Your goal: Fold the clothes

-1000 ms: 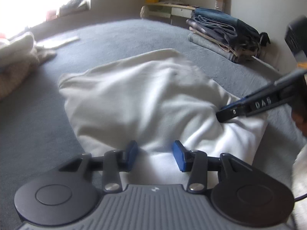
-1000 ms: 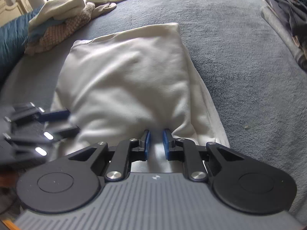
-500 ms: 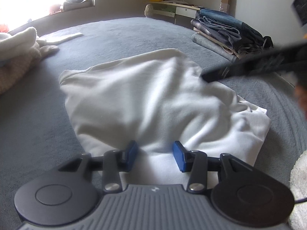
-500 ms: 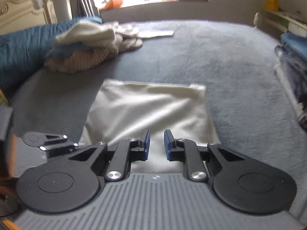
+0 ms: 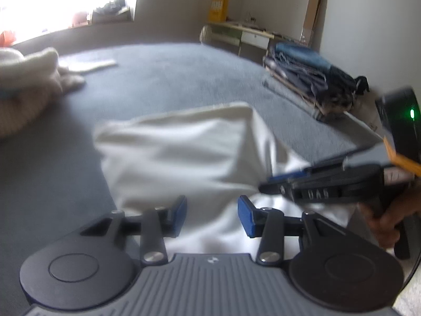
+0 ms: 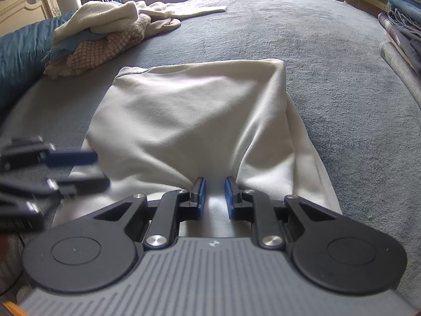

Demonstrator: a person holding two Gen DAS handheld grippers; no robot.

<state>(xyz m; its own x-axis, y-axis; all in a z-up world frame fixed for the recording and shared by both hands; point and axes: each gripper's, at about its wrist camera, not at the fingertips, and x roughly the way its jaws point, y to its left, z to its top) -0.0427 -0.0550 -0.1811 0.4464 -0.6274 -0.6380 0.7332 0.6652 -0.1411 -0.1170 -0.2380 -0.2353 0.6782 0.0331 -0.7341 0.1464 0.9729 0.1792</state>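
White garment (image 6: 189, 121) lies part-folded on grey bed (image 6: 342, 92). Left gripper (image 5: 211, 216) released; right gripper (image 6: 212, 193) pinches near hem. Advise: carry hem level, square the edges.

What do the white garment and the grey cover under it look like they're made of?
White garment: probably soft cotton jersey or fleece, matte, draping in rounded folds. Grey cover: looks like plush fleece or short-pile blanket, with a fuzzy, mottled nap and no sheen.
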